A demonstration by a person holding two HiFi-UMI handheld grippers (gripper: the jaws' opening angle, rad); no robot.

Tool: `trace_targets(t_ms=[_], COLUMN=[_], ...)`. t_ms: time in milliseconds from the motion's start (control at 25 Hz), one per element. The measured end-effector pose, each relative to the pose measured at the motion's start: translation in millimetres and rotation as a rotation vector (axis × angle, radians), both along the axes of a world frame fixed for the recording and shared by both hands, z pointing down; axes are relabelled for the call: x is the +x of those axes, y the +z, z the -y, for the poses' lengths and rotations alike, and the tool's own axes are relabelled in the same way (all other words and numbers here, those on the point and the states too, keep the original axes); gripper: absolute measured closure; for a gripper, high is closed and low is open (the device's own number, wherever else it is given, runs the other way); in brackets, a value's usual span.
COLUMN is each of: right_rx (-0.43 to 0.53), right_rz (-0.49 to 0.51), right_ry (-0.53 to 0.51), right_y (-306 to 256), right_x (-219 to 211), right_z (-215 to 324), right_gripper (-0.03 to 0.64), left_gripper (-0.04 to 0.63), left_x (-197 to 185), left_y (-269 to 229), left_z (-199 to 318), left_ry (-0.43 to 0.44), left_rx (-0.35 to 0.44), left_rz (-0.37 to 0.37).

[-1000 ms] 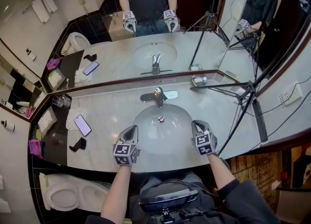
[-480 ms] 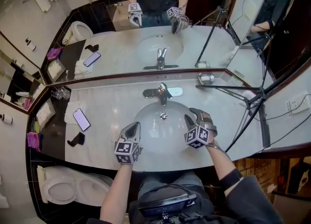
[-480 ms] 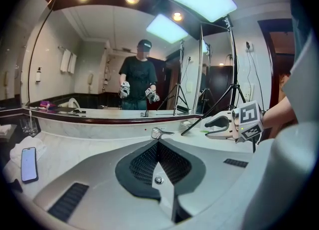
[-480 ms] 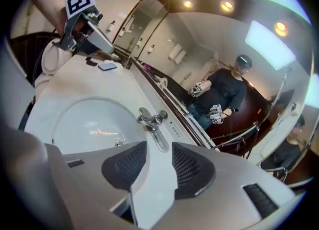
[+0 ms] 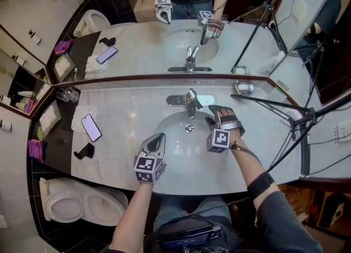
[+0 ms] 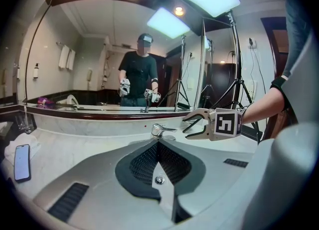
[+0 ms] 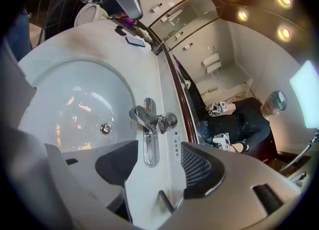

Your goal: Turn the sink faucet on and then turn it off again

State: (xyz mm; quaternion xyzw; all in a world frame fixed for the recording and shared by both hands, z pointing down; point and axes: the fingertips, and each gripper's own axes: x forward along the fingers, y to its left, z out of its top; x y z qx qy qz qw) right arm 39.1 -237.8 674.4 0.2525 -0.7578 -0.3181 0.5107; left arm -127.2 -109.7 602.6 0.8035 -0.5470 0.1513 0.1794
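The chrome faucet [image 5: 190,102] stands at the back of the white sink basin [image 5: 175,150], its lever pointing forward; no water shows. My right gripper [image 5: 210,116] is rolled on its side just right of the faucet. Its jaws are opening with nothing between them. In the right gripper view the faucet [image 7: 148,119] lies just ahead of the right gripper [image 7: 159,166], untouched. My left gripper [image 5: 159,137] hovers over the basin's front left, shut and empty. From the left gripper view I see the faucet [image 6: 158,130] and the right gripper [image 6: 186,124] beside it.
A phone [image 5: 91,127], a black holder [image 5: 85,151] and glasses [image 5: 68,95] sit on the counter's left. A soap dish [image 5: 243,88] and a tripod [image 5: 285,109] stand at the right. The mirror [image 5: 137,49] rises behind the faucet. A toilet [image 5: 71,208] is below left.
My right gripper moved from the basin's front right up toward the faucet, rolled onto its side and opened its jaws. The left gripper shifted only slightly over the basin.
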Motion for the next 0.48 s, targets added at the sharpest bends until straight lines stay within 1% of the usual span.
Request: trace_targets(t_ms=[240, 400, 480], right_rx=[-0.01, -0.011, -0.01], right_rz=[-0.09, -0.112, -0.115], right_ry=[-0.072, -0.096, -0.099], right_y=[27, 32, 32], right_x=[-23, -36, -42], right_z=[19, 29, 35], right_gripper=[0.319, 0.318, 0.341], left_gripper=[0.607, 0.607, 0.607], left_x=[-1, -3, -6], left_y=[12, 19, 21], left_z=[2, 1, -1], left_ry=[-0.009, -0.015, -0.021], left_rx=[-0.019, -0.033, -0.038], left_rz=[-0.005, -0.005, -0.005])
